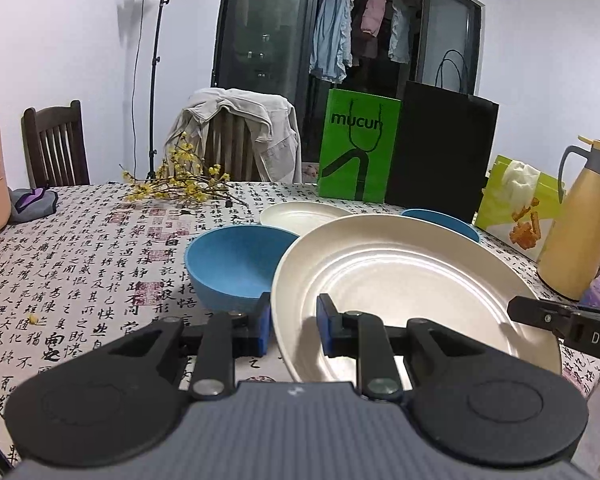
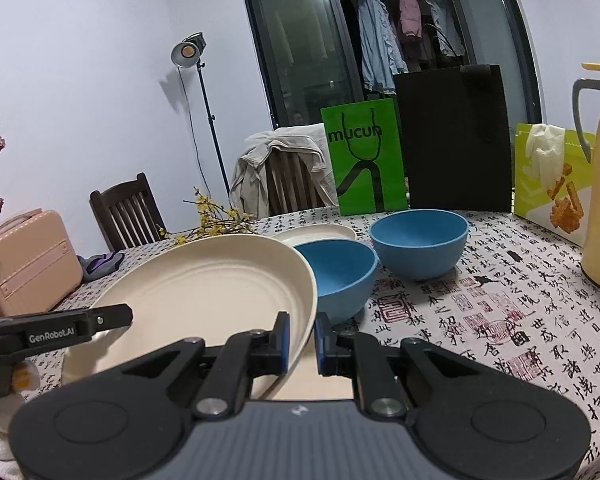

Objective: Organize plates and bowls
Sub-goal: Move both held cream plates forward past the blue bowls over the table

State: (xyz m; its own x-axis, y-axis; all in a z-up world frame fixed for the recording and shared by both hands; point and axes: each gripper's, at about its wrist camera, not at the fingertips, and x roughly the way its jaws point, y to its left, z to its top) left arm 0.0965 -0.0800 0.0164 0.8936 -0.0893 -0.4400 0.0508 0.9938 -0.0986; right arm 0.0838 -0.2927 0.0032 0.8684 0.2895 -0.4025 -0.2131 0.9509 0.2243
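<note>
A large cream plate is held between both grippers just above the patterned tablecloth. My left gripper is shut on its left rim, and its black finger also shows in the right wrist view. My right gripper is shut on the right rim, one finger above the plate and one outside it. A blue bowl sits right behind the plate. A second blue bowl and a smaller cream plate lie farther back.
At the table's far edge stand a green paper bag, a black bag and a snack bag. A tan thermos jug stands at the right. Yellow flower branches and a pink case lie to the left.
</note>
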